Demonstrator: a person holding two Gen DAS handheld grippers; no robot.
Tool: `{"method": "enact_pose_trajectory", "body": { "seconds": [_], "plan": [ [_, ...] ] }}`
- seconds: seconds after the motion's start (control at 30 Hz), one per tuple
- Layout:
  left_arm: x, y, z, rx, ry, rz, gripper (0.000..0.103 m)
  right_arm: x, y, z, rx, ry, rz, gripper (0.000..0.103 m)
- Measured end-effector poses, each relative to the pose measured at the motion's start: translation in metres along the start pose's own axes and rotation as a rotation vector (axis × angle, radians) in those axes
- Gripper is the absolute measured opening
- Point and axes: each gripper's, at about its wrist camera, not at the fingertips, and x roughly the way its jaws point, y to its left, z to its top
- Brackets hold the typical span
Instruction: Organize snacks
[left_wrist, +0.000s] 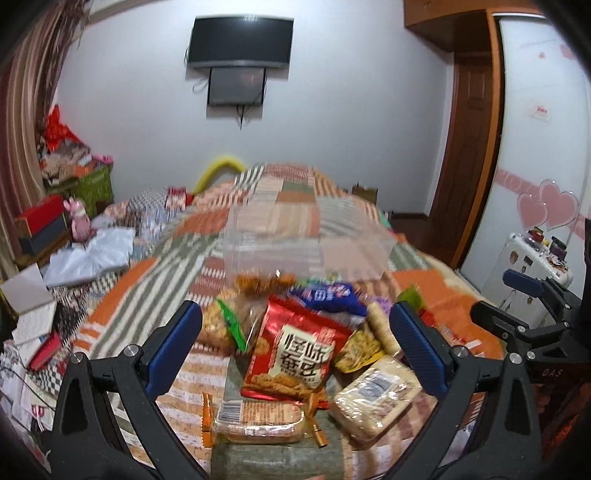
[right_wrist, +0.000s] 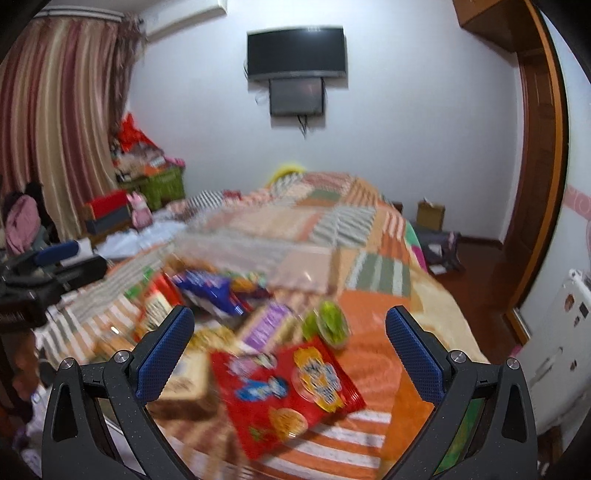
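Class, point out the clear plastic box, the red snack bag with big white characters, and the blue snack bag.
clear plastic box (left_wrist: 306, 243), left wrist view, front wall.
red snack bag (left_wrist: 295, 350), left wrist view, printed front.
blue snack bag (right_wrist: 210, 291), right wrist view, crumpled middle.

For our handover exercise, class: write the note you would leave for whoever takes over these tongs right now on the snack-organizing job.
Left tongs: open, empty, above the snack pile.
Right tongs: open, empty, over the red cartoon packet.
The pile lies loose on the patchwork bedspread; the clear plastic box stands behind it, with no snacks visible inside.
Done: nothing sorted yet, as far as the views show.
Left: pick up packets one by one, probably into the box.
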Motion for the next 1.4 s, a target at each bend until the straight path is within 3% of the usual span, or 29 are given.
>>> {"method": "enact_pose_trajectory", "body": {
  "seconds": [0.17,0.23,0.4,0.6,0.73,1.0,1.4],
  "plan": [
    [0.032,0.009,-0.004,-0.037,0.080,-0.025,0.096,0.016,-0.018,-0.007,0.013,0.063,-0.016,0.102],
    [0.045,0.010,-0.007,-0.037,0.121,-0.041,0.090,0.020,-0.026,-0.005,0.025,0.075,-0.008,0.098],
    [0.062,0.013,-0.018,-0.038,0.195,-0.072,0.088,0.037,-0.042,-0.003,0.063,0.122,0.033,0.088],
    [0.068,0.006,-0.029,0.031,0.208,-0.037,0.088,0.059,-0.051,-0.009,0.098,0.188,0.065,0.079],
    [0.071,0.006,-0.035,0.022,0.237,-0.044,0.088,0.071,-0.055,-0.009,0.113,0.220,0.078,0.073],
    [0.071,0.008,-0.045,0.015,0.288,-0.055,0.088,0.086,-0.059,-0.010,0.127,0.257,0.103,0.072],
    [0.102,0.008,-0.044,0.003,0.320,-0.058,0.088,0.110,-0.067,-0.008,0.143,0.321,0.150,0.068]
  ]
}}
